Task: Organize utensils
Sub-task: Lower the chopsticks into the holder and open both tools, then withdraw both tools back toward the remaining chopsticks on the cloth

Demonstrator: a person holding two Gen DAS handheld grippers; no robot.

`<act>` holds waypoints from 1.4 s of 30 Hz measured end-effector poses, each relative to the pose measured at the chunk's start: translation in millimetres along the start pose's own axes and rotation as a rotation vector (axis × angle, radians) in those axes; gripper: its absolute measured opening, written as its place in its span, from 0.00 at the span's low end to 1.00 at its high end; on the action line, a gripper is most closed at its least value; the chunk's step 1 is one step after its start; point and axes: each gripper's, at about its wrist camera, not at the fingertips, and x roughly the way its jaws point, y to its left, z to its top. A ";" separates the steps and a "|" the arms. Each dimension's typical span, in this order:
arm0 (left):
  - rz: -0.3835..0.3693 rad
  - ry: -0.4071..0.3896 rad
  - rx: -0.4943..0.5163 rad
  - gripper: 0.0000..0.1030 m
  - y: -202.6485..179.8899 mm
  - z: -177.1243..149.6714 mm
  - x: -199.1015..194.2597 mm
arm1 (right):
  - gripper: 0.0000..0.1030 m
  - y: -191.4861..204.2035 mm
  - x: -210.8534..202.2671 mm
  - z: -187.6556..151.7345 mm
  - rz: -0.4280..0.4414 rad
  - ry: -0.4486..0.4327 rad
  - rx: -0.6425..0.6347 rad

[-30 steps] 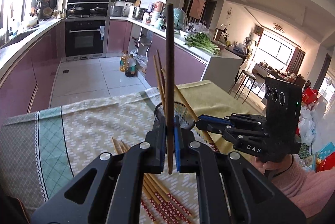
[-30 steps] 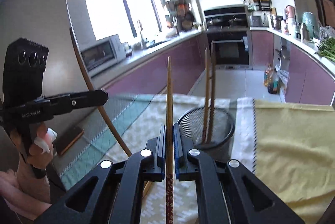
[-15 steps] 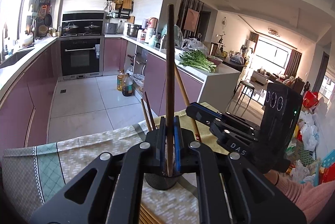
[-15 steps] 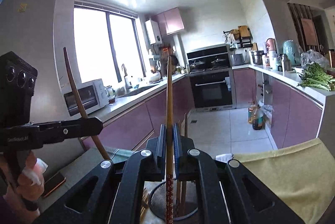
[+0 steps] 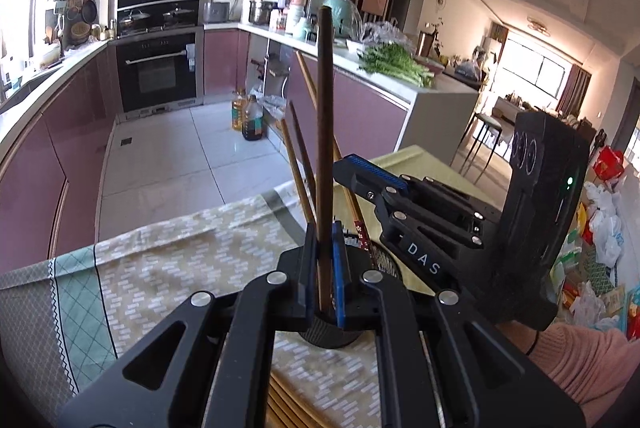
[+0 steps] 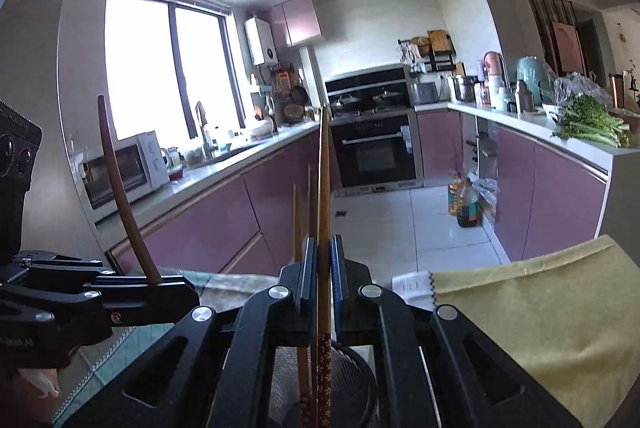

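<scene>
Here our left gripper (image 5: 325, 268) clamps a dark chopstick (image 5: 325, 131) and our right gripper (image 6: 320, 282) a light chopstick (image 6: 323, 195), both crowding the mesh holder's (image 6: 352, 380) rim near the table edge (image 5: 192, 224).

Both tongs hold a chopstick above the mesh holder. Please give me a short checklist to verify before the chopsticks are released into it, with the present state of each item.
1. Left tongs shut on the dark chopstick: ok.
2. Right tongs shut on the light chopstick: ok.
3. Light chopstick's patterned lower end is over the mesh holder opening: ok.
4. Dark chopstick's lower tip is over the opening: cannot tell, the tongs hide it.
5. Room in the holder beside the two chopsticks already standing inside: ok.
6. The two tongs are apart, not touching: ok.
</scene>
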 end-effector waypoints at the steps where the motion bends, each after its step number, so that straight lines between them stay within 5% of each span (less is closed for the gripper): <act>1: -0.005 0.015 0.001 0.07 0.5 -2.1 3.9 | 0.05 -2.0 2.4 -1.3 0.007 0.024 0.002; 5: -0.015 0.061 -0.001 0.08 6.2 -9.2 23.8 | 0.06 -4.4 7.0 -8.6 0.000 0.103 -0.003; 11: -0.006 0.081 -0.024 0.23 16.8 -14.1 39.4 | 0.11 -8.1 2.9 -8.5 -0.009 0.162 0.003; 13: 0.001 0.071 -0.036 0.25 20.8 -15.8 36.8 | 0.21 -7.3 2.6 -6.9 -0.008 0.176 -0.001; 24: 0.074 0.021 -0.037 0.30 29.0 -41.3 0.4 | 0.21 -10.4 -12.6 -8.2 -0.044 0.180 -0.002; 31: 0.161 0.046 -0.034 0.35 39.9 -86.1 -26.0 | 0.34 15.6 -69.9 -18.0 0.116 0.168 -0.064; 35: 0.191 0.122 -0.050 0.35 47.9 -121.9 -23.6 | 0.35 37.6 -70.1 -45.4 0.230 0.286 -0.080; 42: 0.202 0.197 -0.098 0.35 60.3 -162.4 -16.4 | 0.35 62.6 -39.9 -94.0 0.260 0.465 -0.066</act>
